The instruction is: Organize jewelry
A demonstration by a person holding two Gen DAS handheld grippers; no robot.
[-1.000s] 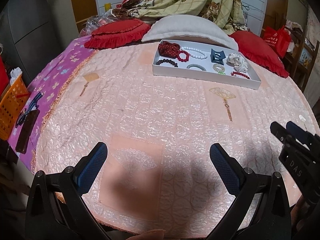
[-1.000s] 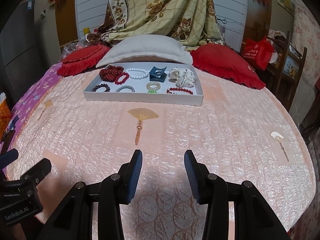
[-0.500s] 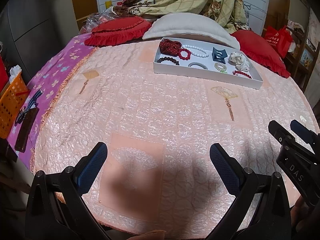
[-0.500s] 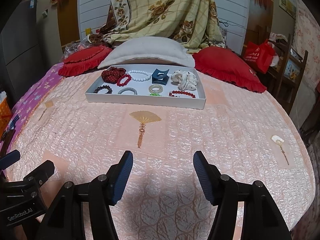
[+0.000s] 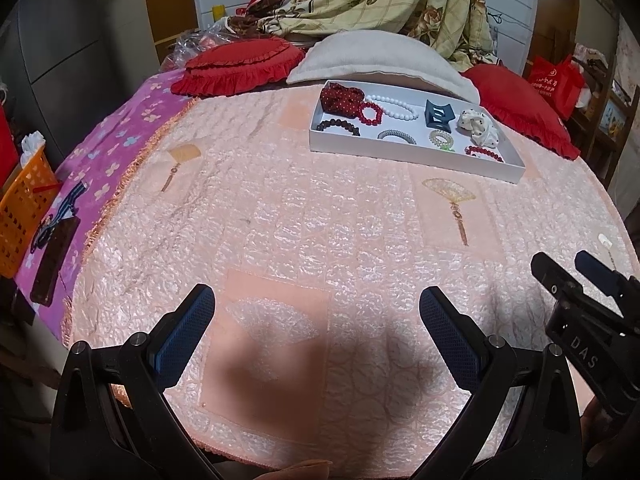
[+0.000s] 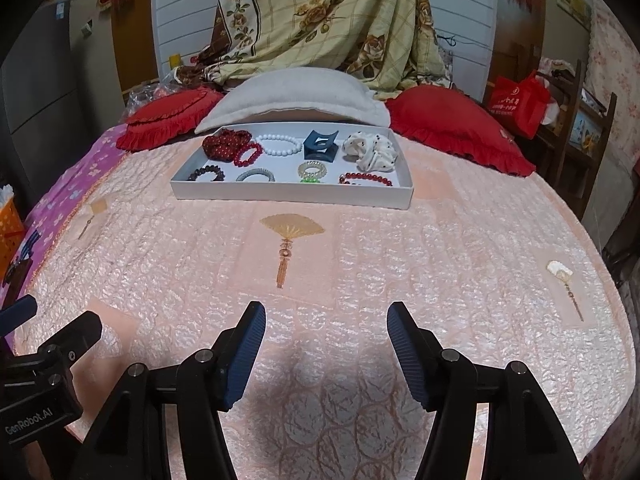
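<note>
White tray [image 6: 288, 194] holds light, slippery bead bracelets [image 6: 280, 145]; pinch one across its thin ring. Left tongs [image 5: 316, 320] and right tongs [image 6: 326, 350] both gape, empty

My left gripper [image 5: 316, 334] hangs tilted downward, jaws spread wide, nothing between the blue pads [image 5: 186, 332]. My right gripper [image 6: 326, 354] sits at much the same tilt — jaws apart, narrower than the left, also empty. The two are side by side: from the left wrist view I catch the right one's black body at the right edge, and from the right wrist view the left's at the left edge.
</note>
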